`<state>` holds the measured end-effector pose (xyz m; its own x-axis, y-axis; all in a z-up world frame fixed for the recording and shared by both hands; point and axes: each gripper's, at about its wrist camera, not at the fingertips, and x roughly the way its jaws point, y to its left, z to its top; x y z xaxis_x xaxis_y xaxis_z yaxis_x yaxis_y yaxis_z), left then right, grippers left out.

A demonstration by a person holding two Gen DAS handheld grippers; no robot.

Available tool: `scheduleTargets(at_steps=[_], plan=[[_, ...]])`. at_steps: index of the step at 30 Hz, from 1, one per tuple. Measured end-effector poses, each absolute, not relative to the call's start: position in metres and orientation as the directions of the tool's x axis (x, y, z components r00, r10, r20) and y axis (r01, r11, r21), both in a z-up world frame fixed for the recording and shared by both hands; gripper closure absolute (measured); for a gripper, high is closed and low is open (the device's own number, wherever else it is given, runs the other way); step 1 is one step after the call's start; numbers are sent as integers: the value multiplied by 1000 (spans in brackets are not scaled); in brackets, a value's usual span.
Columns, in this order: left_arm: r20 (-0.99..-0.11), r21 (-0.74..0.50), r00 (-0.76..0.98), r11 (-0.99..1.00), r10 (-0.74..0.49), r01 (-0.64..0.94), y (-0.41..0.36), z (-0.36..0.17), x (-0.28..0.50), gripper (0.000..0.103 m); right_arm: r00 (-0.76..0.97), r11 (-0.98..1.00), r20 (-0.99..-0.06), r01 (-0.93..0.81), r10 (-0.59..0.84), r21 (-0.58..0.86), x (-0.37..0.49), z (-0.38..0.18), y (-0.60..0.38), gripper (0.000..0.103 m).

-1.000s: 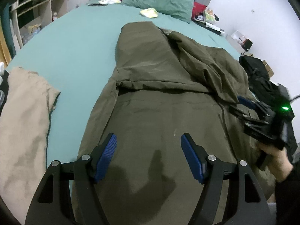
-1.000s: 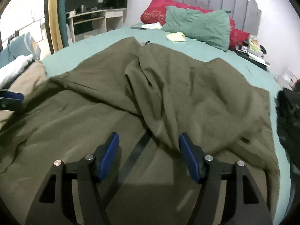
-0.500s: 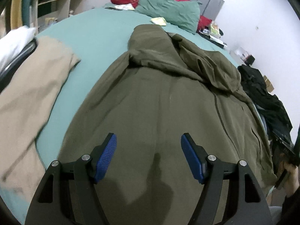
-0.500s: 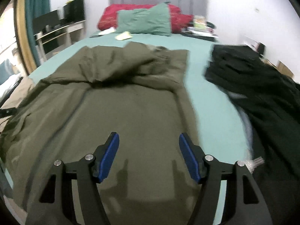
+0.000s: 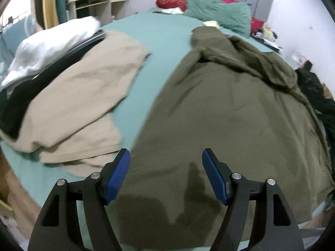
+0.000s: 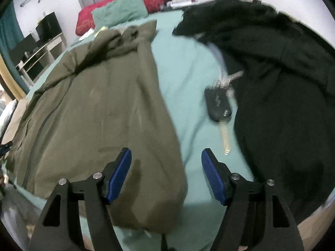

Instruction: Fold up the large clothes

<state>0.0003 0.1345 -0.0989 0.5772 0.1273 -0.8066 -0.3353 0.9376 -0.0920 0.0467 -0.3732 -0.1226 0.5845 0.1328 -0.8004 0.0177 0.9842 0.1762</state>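
**Both grippers swung out to the jacket's near corners, nothing gripped yet**

Olive jacket lay spread lengthwise on the teal bed, hem toward the camera, upper part and hood bunched toward the pillows. Over the last second both views shifted: the left gripper slid from mid-jacket to the garment's left hem edge, so the beige garment and the white pile behind it came into view. The right gripper swept from the jacket's rumpled middle to its right hem edge, now straddling the border between olive cloth and bare sheet, with a car key and black clothing just beyond. Left jaws stood wide apart, empty, hovering over fabric. Right jaws also spread and empty.

Judgement: hands were positioned at opposite bottom corners, likely to pinch the hem and start a fold. Fold itself not begun; the top still looked untidy. Key near the right side could snag.
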Motion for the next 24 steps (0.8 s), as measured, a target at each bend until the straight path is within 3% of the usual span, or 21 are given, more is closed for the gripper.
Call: scheduleTargets(at_steps=[8,15,17,20,21,24], plan=[[-837,-30,517,930,177,-367,150,-113,-14,28,569,981,-810,24,143,191,34,-146,-354,33],[-856,-144,517,961,-2,-236,131,-126,-22,28,590,984,-801,58,104,170,30,-149,-341,34],[-860,-82,510,974,38,-212,119,-131,-22,28,595,985,-797,53,101,164,28,-150,-337,38],[-861,-33,504,980,73,-198,111,-134,-19,29,604,985,-792,67,87,159,24,-150,-336,55],[-861,-35,505,980,70,-195,111,-134,-19,34,607,984,-790,73,87,165,23,-150,-338,63],[-853,-31,520,989,50,-146,105,-131,-20,65,615,978,-783,88,97,190,19,-148,-341,78]])
